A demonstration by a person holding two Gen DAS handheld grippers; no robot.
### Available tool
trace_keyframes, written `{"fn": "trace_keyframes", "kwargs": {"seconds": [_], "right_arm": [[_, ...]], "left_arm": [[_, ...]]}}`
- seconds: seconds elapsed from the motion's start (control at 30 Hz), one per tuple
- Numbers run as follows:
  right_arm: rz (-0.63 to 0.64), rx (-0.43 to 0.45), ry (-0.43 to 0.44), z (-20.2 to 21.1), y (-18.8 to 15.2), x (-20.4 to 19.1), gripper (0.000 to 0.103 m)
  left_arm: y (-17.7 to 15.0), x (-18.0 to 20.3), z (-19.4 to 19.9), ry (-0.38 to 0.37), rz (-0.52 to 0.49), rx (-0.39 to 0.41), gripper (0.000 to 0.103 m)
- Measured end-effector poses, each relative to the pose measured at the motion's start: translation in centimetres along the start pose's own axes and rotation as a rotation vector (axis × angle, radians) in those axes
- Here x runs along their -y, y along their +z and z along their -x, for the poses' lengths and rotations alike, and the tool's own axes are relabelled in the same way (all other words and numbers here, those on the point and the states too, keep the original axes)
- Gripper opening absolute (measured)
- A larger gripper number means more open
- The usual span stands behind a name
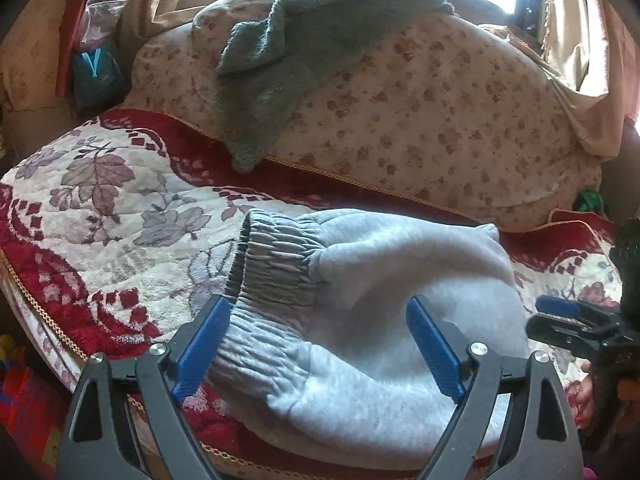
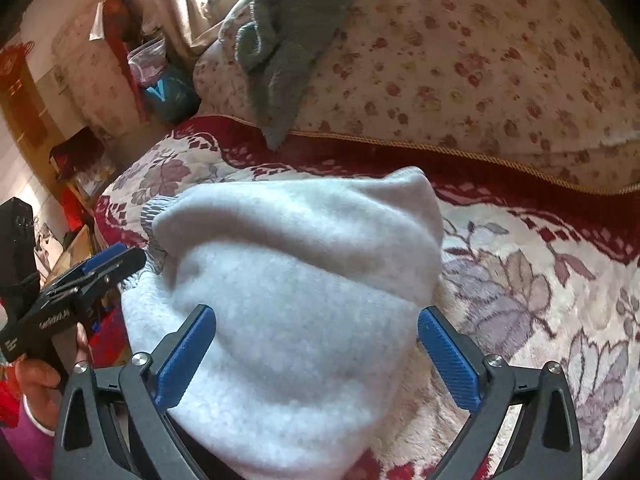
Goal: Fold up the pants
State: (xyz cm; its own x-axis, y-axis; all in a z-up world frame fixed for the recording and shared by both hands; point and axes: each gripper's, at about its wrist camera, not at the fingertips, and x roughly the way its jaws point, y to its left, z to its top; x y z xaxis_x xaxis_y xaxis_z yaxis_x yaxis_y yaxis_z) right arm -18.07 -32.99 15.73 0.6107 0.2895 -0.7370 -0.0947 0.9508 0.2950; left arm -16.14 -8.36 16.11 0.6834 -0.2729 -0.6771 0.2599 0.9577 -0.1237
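Observation:
Light grey fleece pants (image 1: 360,320) lie folded in a thick bundle on the red and white floral blanket (image 1: 100,200), with the ribbed elastic waistband (image 1: 276,256) on their left end. My left gripper (image 1: 320,344) is open, its blue pads either side of the bundle near the waistband. My right gripper (image 2: 316,352) is open over the bundle's other end (image 2: 300,280). The right gripper also shows at the right edge of the left wrist view (image 1: 568,316), and the left gripper shows at the left of the right wrist view (image 2: 92,276).
A large floral-print cushion (image 1: 420,112) lies behind the pants, with a grey-green knitted garment (image 1: 288,60) draped over it. Bags and clutter (image 1: 92,60) stand at the far left by the curtain. The bed's front edge (image 1: 48,320) drops off at the left.

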Motion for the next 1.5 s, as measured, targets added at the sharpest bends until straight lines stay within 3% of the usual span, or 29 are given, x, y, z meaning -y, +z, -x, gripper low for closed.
{"fn": "trace_keyframes", "kwargs": {"seconds": [0.5,1.17,1.5], "right_arm": [[-0.142,-0.042,0.072,-1.1,-1.7,3.9,0.103],[-0.026,-0.007,0.030,-0.3,-0.6,0.2,0.103],[-0.020,-0.010,-0.013,-0.3,-0.7,0.4,0.103]], "left_arm": [[-0.6,-1.8,-3.1,0.034,0.049,-0.066,0.091],[-0.7,-2.0,-2.3,0.089,0.022,-0.027,0.091],[-1.1,-3.2,-2.5,0.083,0.062,-0.040,0.091]]}}
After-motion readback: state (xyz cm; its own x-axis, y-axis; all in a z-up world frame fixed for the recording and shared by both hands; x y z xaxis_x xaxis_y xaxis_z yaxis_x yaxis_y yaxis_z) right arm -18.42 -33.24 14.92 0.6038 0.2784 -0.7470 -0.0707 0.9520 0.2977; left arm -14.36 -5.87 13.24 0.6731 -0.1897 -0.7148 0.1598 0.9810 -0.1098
